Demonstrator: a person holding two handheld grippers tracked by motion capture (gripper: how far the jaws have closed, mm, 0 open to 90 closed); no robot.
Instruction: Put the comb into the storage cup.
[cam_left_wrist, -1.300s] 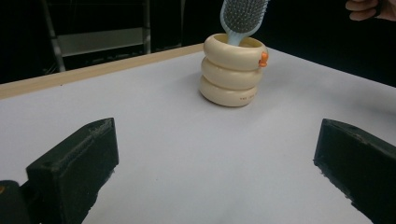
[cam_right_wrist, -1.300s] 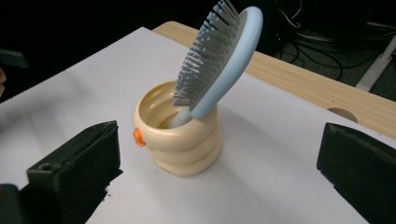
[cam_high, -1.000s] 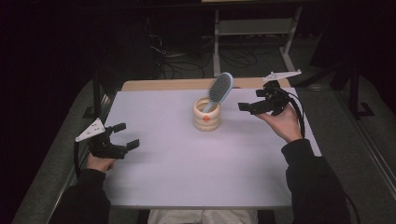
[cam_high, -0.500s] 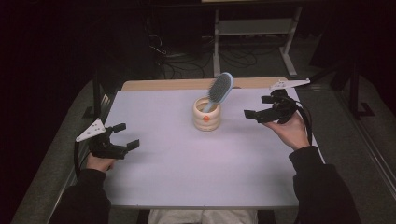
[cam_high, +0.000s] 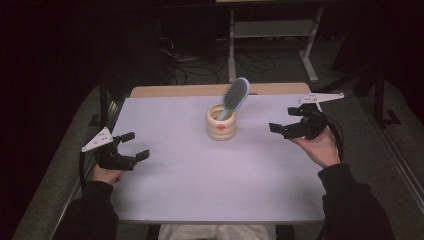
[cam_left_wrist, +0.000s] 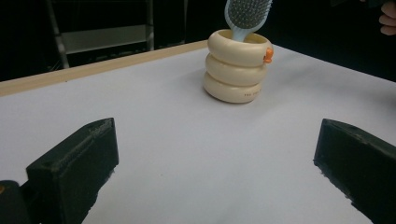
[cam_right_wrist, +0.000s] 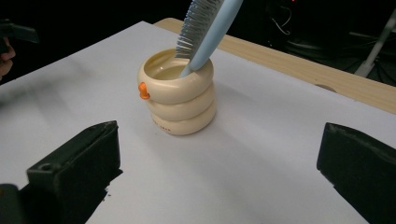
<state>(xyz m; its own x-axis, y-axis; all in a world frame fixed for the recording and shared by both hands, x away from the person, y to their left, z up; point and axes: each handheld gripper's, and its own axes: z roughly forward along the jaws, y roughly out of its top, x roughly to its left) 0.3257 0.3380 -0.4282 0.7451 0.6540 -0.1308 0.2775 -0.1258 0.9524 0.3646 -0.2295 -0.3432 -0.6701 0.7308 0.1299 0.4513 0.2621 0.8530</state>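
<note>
At frame right, the right gripper (cam_high: 285, 126), jaws apart, has drawn down and away from the cream holder (cam_high: 221, 122) with its blue hairbrush (cam_high: 235, 95). Left gripper (cam_high: 131, 146) stays lower left, jaws apart.

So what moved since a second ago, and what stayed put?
The right gripper drew back toward the person and away from the cream holder, jaws open and empty. The left gripper stayed where it was, open too. The blue hairbrush still leans in the holder, handle down.
</note>
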